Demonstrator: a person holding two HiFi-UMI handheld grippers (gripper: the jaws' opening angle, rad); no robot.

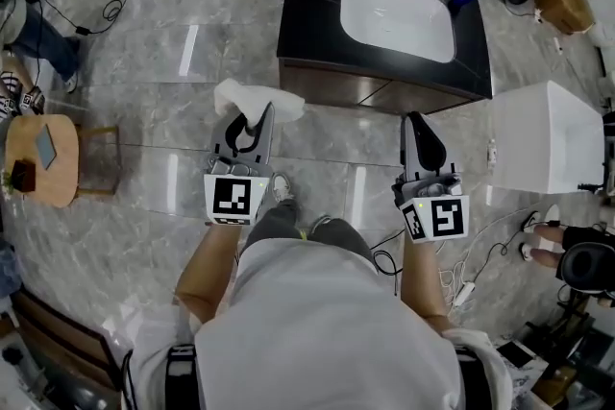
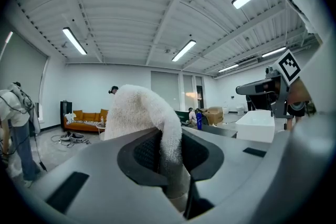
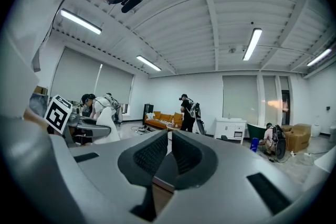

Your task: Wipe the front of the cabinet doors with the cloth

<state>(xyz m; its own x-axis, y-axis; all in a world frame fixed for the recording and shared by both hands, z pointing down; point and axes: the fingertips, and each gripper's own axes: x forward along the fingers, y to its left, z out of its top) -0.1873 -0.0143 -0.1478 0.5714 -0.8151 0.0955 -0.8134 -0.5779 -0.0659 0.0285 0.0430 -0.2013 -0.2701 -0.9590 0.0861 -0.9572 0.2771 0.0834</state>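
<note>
Our left claw (image 2: 169,156) is clamped on the white cloth (image 1: 252,98), centre-left in the head view. We judge it soft, light and floppy, best gripped bunched. Our right claw (image 3: 169,150) is closed and empty. The cabinet (image 1: 370,90) stands apart, upper centre.

White terry cloth (image 1: 240,96) bunched, pinched in left tool (image 1: 252,120) — brown cabinet doors (image 1: 365,91) near.

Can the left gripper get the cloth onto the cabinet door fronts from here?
Probably yes. The left gripper is shut on the cloth, and only bare floor lies between it and the cabinet door fronts; nothing blocks the way.
</note>
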